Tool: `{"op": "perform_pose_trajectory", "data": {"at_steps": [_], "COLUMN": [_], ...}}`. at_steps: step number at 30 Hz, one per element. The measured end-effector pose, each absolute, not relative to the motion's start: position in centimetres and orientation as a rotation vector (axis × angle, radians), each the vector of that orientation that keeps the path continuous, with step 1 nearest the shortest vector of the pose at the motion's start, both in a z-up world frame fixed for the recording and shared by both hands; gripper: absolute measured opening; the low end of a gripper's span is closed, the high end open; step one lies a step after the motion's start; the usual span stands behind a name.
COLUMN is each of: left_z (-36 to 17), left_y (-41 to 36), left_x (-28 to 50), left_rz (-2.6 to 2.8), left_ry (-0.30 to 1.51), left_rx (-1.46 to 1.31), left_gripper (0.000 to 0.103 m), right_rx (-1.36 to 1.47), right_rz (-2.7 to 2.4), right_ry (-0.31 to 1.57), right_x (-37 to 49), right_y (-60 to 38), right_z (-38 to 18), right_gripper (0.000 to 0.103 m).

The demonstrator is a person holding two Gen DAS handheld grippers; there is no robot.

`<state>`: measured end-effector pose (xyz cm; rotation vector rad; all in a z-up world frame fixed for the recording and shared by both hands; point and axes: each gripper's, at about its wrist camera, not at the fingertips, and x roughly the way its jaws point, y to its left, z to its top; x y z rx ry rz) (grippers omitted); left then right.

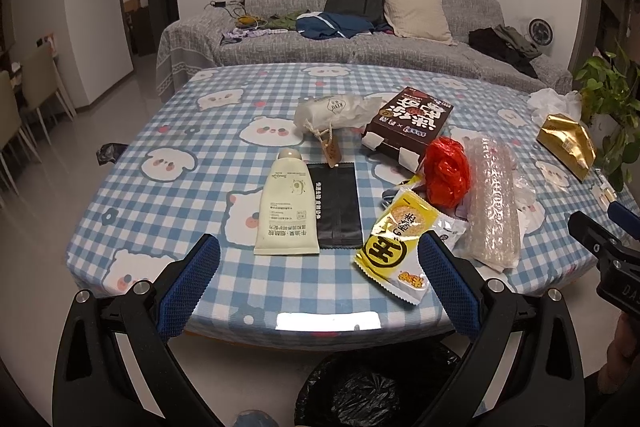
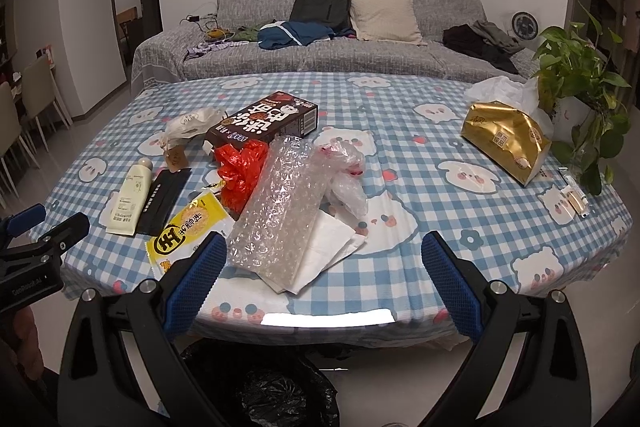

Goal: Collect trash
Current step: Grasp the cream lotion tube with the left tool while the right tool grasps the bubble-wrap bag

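Note:
Trash lies on the checked tablecloth [image 1: 160,211]: a cream tube [image 1: 286,207], a black sachet [image 1: 338,205], a yellow snack wrapper [image 1: 400,239], a red plastic bag [image 1: 446,173], a bubble wrap roll [image 1: 494,203], a brown box [image 1: 414,123] and a white wrapped roll [image 1: 332,111]. A bin with a black liner [image 1: 372,387] stands below the table's near edge. My left gripper [image 1: 320,255] is open and empty above the near edge, in front of the tube and the wrapper. My right gripper [image 2: 324,255] is open and empty in front of the bubble wrap [image 2: 276,203] and a white paper [image 2: 328,247].
A gold tissue pack [image 2: 506,139], a crumpled white bag [image 2: 504,89] and a potted plant [image 2: 576,75] stand at the table's right. Small items [image 2: 574,197] lie near the right edge. A grey sofa [image 2: 320,59] with clothes is behind. Chairs [image 1: 24,99] stand at the left.

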<state>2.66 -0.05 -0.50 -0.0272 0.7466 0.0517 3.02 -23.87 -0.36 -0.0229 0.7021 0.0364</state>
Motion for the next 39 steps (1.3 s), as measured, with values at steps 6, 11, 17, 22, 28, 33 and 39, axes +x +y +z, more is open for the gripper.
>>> {"op": "perform_pose_trajectory", "data": {"at_steps": [6,11,17,22,28,33,39], "left_z": [0.0,-0.2,-2.6,-3.8,-5.5,-7.4,-8.7], "left_y": [0.2,0.9,2.6,3.0,3.7,4.5,5.2], "left_x": [6.6,10.7,14.1,15.3,16.0,16.5,16.8], "left_rz": [0.059,0.078,0.091,0.113,0.153,0.172,0.141], "left_ry": [0.761,0.809,0.908,0.94,0.986,1.028,1.07], "left_rx": [-0.014,0.02,-0.025,-0.025,-0.015,-0.028,-0.082], "left_gripper": [0.097,0.097,0.097,0.097,0.097,0.096,0.084], "right_rx": [-0.037,-0.043,-0.049,-0.031,-0.036,-0.01,0.007], "right_rz": [0.044,0.045,0.045,0.048,0.062,0.07,0.088], "right_ry": [0.739,0.785,0.843,0.899,0.932,0.96,0.984], "right_x": [5.4,7.8,10.6,12.4,13.6,14.1,14.4], "right_y": [-22.7,-22.2,-21.9,-21.8,-21.3,-21.6,-21.6], "right_z": [-0.1,-0.6,-1.9,-3.4,-4.7,-5.5,-6.1], "right_gripper": [0.094,0.094,0.093,0.088,0.08,0.073,0.056]}}
